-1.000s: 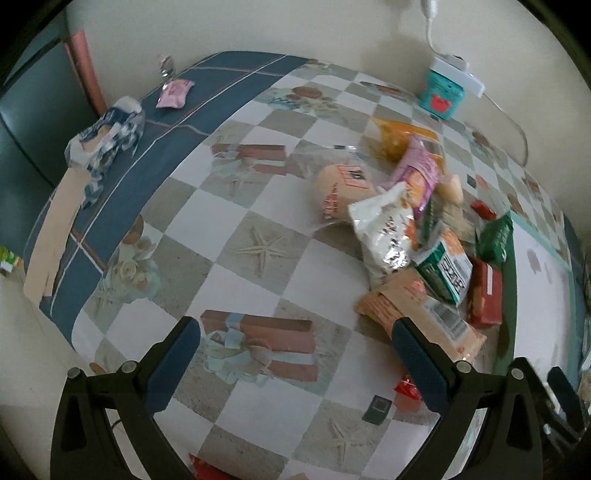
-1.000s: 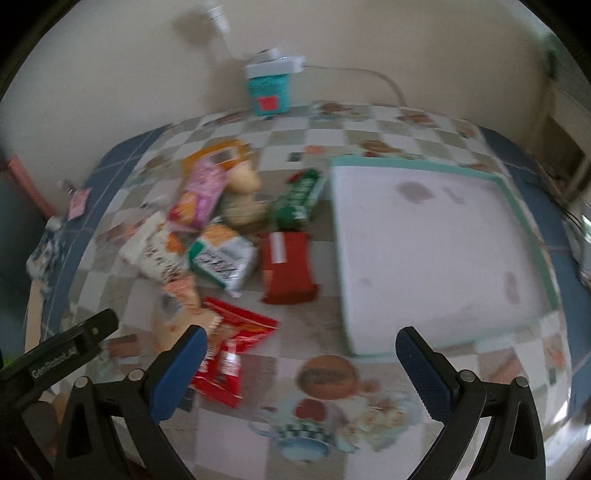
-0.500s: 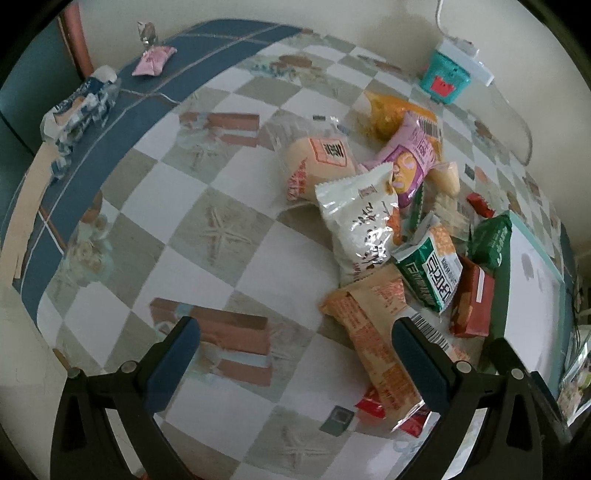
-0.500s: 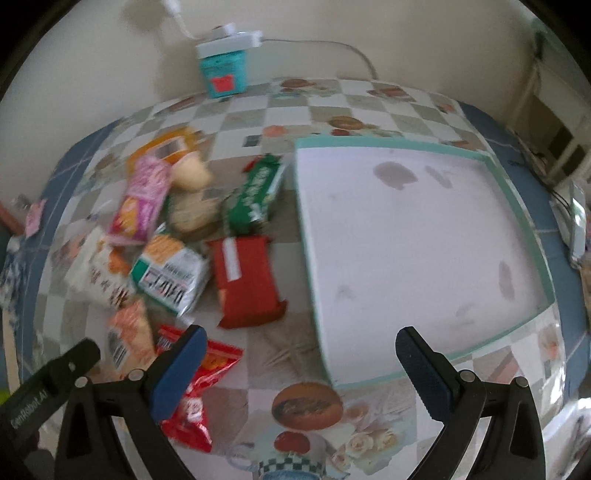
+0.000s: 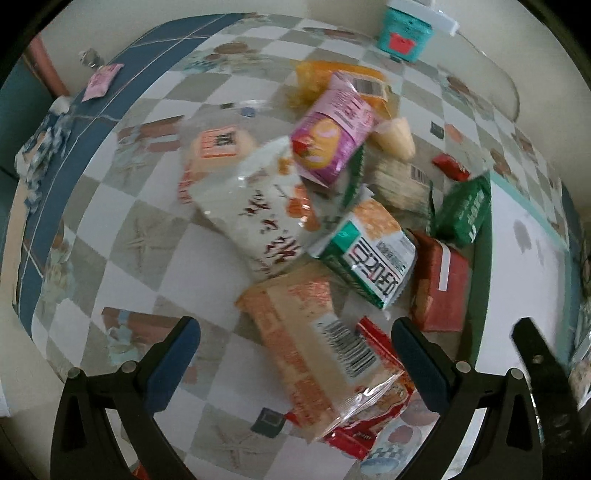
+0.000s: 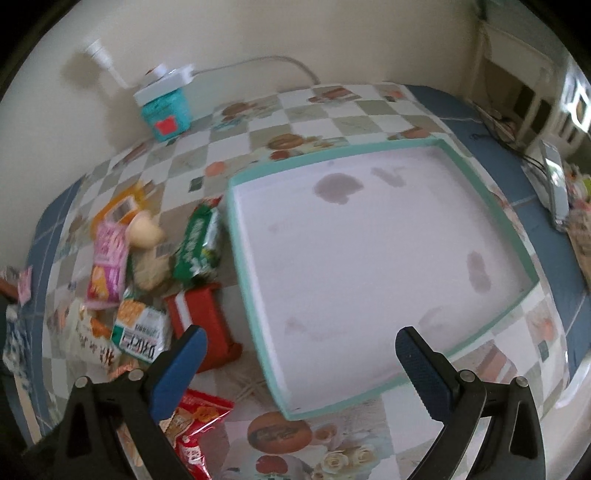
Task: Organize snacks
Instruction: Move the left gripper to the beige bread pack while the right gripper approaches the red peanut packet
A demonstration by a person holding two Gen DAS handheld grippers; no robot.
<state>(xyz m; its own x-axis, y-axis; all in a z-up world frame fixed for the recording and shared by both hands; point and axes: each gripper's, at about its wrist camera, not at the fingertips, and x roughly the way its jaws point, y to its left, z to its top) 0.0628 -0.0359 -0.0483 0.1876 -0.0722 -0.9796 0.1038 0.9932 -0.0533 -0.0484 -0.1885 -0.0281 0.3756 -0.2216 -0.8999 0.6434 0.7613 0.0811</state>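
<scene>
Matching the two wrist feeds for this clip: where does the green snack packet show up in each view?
Left wrist: the green snack packet lies right of centre, by the tray's left wall, above the red packet.
Right wrist: it sits left of centre, just outside the tray.
Shared landmark: the teal box by the wall.

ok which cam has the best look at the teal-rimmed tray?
Right wrist. The teal-rimmed tray fills most of that frame, all four rim edges and the stained white floor visible, nothing lying in it. The left wrist view catches only a strip of it at the far right edge, beyond the snack pile.
</scene>
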